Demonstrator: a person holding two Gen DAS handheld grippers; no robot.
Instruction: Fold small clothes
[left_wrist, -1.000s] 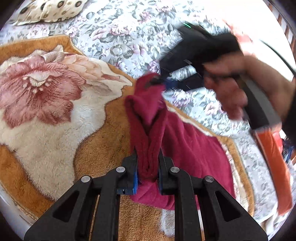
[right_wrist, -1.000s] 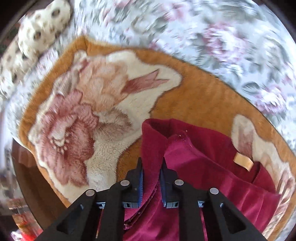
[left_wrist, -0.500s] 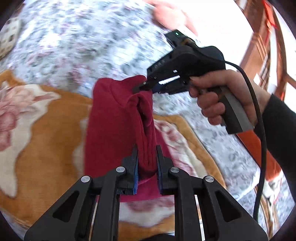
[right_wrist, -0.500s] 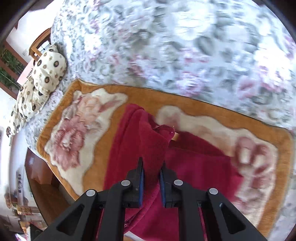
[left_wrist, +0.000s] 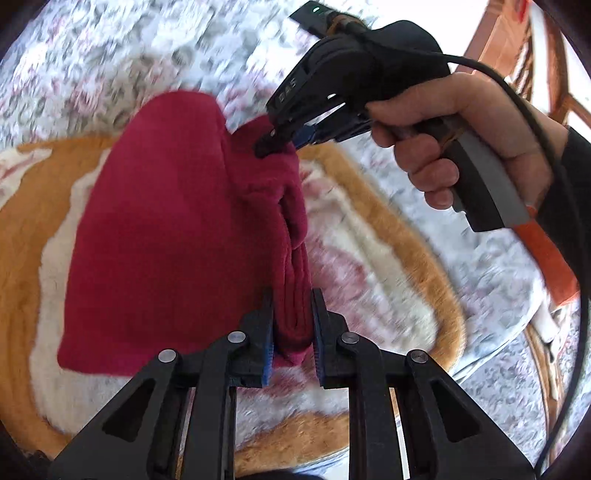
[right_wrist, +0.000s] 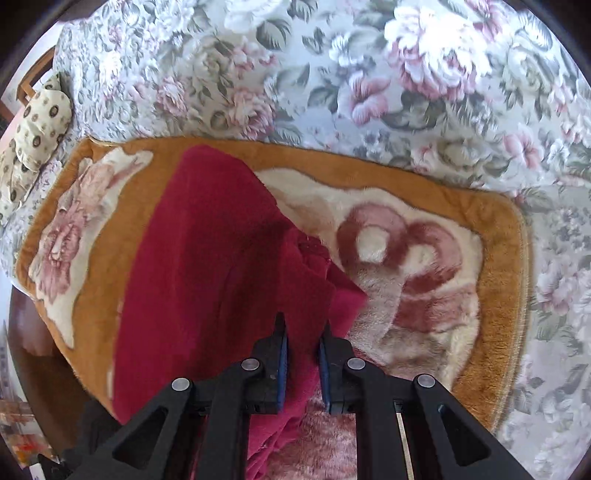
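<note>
A small dark red fleece garment (left_wrist: 166, 229) hangs lifted above an orange and cream flowered blanket (left_wrist: 369, 236). My left gripper (left_wrist: 292, 314) is shut on one bunched edge of it. My right gripper (left_wrist: 284, 142) shows in the left wrist view, held by a hand, shut on another bunched edge farther away. In the right wrist view the right gripper (right_wrist: 302, 339) pinches the garment (right_wrist: 207, 266), which drapes down to the left over the blanket (right_wrist: 491, 236).
The blanket lies on a grey flowered bedspread (right_wrist: 369, 74). A cream spotted pillow (right_wrist: 33, 129) lies at the far left. A wooden bed frame (left_wrist: 532, 48) stands at the upper right. A black cable (left_wrist: 576, 229) trails from the right gripper.
Both grippers have lifted the garment higher and carried it to the right over the blanket. The cloth now hangs spread out to the left of both grips.
</note>
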